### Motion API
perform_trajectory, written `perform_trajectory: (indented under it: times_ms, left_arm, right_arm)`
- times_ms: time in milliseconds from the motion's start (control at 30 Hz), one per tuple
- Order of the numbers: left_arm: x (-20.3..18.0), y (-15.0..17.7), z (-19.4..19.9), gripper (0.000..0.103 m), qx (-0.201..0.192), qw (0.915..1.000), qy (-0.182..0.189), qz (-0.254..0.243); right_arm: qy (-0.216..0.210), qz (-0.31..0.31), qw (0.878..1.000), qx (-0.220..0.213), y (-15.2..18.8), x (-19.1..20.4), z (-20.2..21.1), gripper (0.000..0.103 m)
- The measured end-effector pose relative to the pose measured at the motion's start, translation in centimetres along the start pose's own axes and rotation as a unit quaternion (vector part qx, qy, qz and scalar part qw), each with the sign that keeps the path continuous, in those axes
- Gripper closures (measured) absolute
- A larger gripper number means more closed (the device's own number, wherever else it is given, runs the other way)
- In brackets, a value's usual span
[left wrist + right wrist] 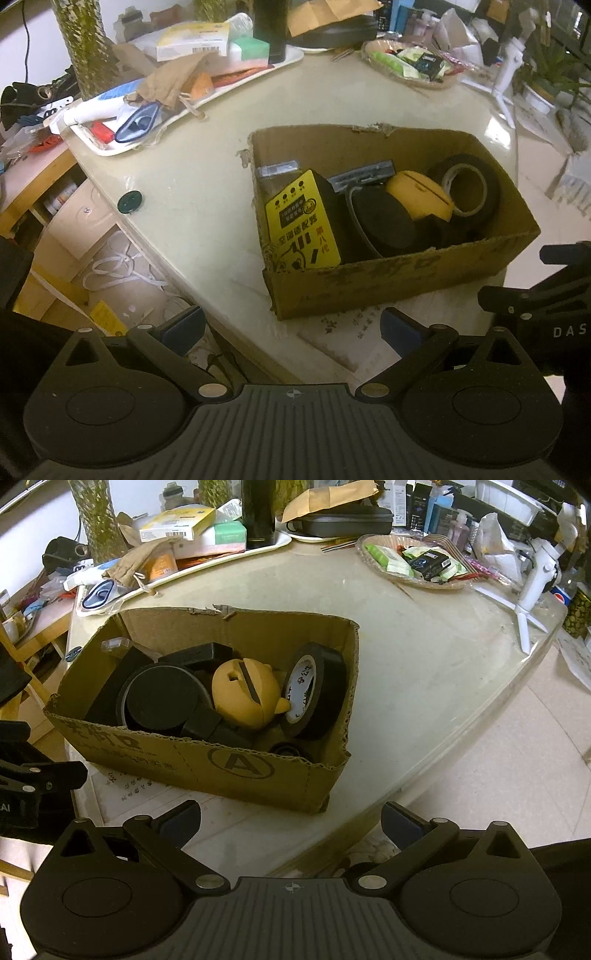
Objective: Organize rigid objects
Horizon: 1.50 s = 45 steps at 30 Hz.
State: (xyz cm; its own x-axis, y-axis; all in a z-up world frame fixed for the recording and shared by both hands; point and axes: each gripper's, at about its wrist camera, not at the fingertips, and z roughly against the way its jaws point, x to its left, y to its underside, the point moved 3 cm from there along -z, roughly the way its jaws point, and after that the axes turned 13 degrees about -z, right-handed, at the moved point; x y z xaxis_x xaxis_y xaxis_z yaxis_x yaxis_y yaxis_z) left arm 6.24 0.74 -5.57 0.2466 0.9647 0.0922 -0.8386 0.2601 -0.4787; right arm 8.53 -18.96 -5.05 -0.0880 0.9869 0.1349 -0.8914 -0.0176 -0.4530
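An open cardboard box [402, 284], torn along its rim, is set on the pale table top [207, 192]. Within it are packed rigid objects: a yellow-faced black device [303, 225] printed with Chinese characters, propped upright at one end; a black round lid-like piece [162, 701], tilted; a yellow rounded object [243, 694] with a dark slot; and a roll of black tape [317, 690] — stood on edge against the end wall.
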Motion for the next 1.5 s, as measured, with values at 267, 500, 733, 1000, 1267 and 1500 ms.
perform_trajectory:
  times_ms: [267,500,733,1000,1267,1500]
  left_arm:
    - [-0.51,-0.15,0.06,0.000,-0.006,0.9999,0.005,-0.012]
    - [-0.55,-0.19,-0.06,0.000,-0.006,0.9999,0.004,-0.013]
    - [-0.53,-0.35,-0.12,0.000,-0.007,0.9999,0.006,-0.013]
    - [-0.57,-0.29,0.05,0.000,-0.010,0.9998,0.010,-0.013]
    - [-0.73,-0.29,-0.11,0.000,-0.004,0.9998,0.012,-0.017]
    - [-0.53,-0.27,-0.02,0.000,-0.008,0.9998,0.019,-0.006]
  right_arm:
    - [0.000,-0.003,1.000,-0.001,-0.04,-0.12,-0.08,0.000]
    - [0.000,-0.005,1.000,0.002,-0.08,-0.21,-0.22,0.000]
    - [0.001,-0.007,1.000,0.001,-0.14,-0.21,-0.34,0.000]
    - [0.002,-0.006,1.000,-0.001,-0.17,-0.15,-0.33,0.000]
    - [0.001,-0.007,1.000,-0.001,-0.12,-0.13,-0.22,0.000]
    - [0.000,-0.008,1.000,-0.001,-0.11,-0.17,-0.23,0.000]
